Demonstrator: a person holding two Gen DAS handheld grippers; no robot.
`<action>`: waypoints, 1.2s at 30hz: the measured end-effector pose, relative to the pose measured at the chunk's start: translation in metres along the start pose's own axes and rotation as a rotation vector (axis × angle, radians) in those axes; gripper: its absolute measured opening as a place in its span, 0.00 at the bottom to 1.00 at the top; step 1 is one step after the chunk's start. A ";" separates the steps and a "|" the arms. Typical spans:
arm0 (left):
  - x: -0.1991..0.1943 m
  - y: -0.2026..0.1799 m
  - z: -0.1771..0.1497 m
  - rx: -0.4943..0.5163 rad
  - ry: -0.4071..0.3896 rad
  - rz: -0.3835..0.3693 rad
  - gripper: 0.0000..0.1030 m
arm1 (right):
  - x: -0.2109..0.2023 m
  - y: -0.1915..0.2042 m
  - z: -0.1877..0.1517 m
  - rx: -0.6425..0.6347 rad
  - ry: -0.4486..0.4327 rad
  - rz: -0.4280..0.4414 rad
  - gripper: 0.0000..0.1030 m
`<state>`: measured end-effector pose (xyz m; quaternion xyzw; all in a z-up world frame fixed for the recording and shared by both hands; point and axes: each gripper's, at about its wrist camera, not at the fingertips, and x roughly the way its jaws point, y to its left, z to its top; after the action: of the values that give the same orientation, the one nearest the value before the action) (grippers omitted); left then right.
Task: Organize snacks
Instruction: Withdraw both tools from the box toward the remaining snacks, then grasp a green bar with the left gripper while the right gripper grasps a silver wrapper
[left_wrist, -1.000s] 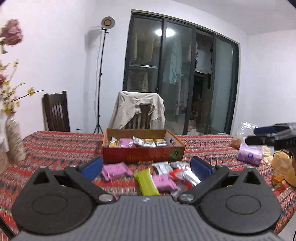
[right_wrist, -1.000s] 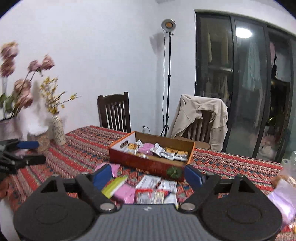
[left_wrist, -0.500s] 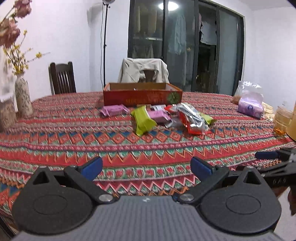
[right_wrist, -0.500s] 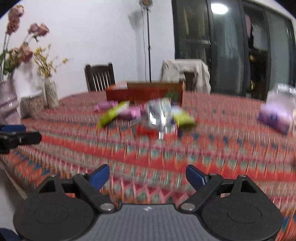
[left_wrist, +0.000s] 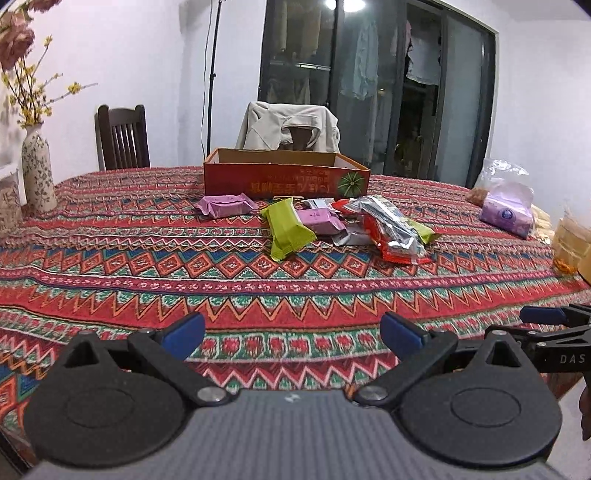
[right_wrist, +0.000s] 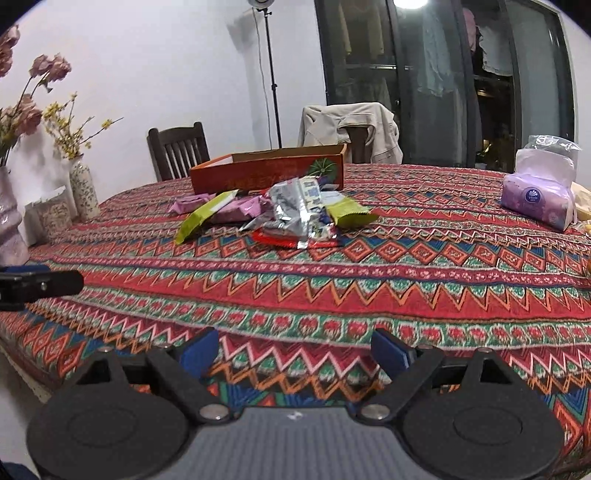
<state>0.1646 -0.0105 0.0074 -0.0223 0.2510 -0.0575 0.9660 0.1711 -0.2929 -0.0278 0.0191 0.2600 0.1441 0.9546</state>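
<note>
Both of our grippers have dropped since a second ago: we looked down into the cardboard box (left_wrist: 286, 177) then, and now only its near wall shows, upper centre of the frame, with the snack pile just in front of it. Our left gripper (left_wrist: 291, 334) and right gripper (right_wrist: 293, 350) each hover low over the near edge of the patterned tablecloth (left_wrist: 258, 291), jaws spread wide and nothing between them.

The snacks lie well ahead of both: a green packet (left_wrist: 286, 230) at the pile's near left, a purple packet (left_wrist: 226, 205) alone to its left, a silver-and-red foil packet (left_wrist: 391, 230) on the right.

To do this step well, we judge it best to reach for an outlying packet first, the purple or green one, rather than the overlapped heap. Come in low, straddle the packet's narrow width, and close gently, since crinkly foil may slip.
</note>
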 end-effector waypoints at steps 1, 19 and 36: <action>0.005 0.001 0.002 -0.007 0.003 -0.003 1.00 | 0.003 -0.001 0.003 0.002 -0.001 0.000 0.86; 0.178 0.025 0.094 -0.117 0.082 -0.113 0.69 | 0.134 0.002 0.112 -0.118 0.011 0.014 0.75; 0.214 0.042 0.093 -0.196 0.119 -0.176 0.37 | 0.206 -0.004 0.134 -0.037 0.038 0.062 0.55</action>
<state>0.3996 0.0059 -0.0177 -0.1352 0.3095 -0.1184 0.9338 0.4087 -0.2333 -0.0139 0.0066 0.2745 0.1788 0.9448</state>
